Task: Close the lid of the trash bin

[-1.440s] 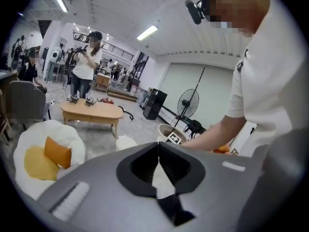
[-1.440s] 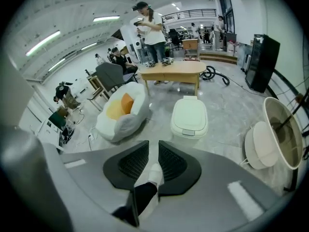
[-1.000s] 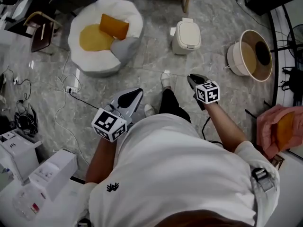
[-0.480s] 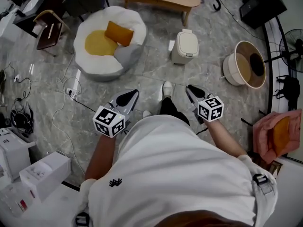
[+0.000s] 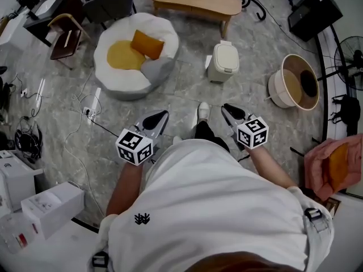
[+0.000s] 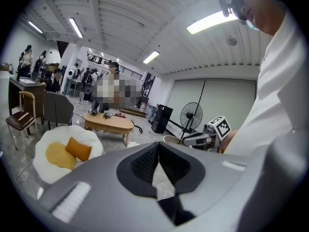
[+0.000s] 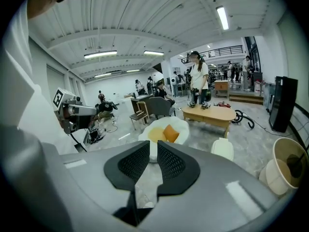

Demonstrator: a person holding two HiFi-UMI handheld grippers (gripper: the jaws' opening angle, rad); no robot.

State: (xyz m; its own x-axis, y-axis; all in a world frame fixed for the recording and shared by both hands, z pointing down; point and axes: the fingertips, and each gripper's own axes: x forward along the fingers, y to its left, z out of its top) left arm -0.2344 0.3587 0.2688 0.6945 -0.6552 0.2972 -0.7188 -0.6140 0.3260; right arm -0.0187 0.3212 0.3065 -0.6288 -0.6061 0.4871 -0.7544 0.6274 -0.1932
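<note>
Right gripper (image 5: 228,109) back; bin (image 5: 226,60), beanbag (image 5: 136,61) seemingly apart.

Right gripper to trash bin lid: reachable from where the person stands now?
Probably not without a step forward. The right gripper is held close to the body, well short of the trash bin standing ahead. Only bare floor lies between them, so nothing blocks the way.

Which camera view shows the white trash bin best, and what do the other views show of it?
The head view: the trash bin shows whole, from above, near the wooden table. In the right gripper view only its top rises behind the right gripper. In the left gripper view the left gripper hides nearly all of it.
</note>
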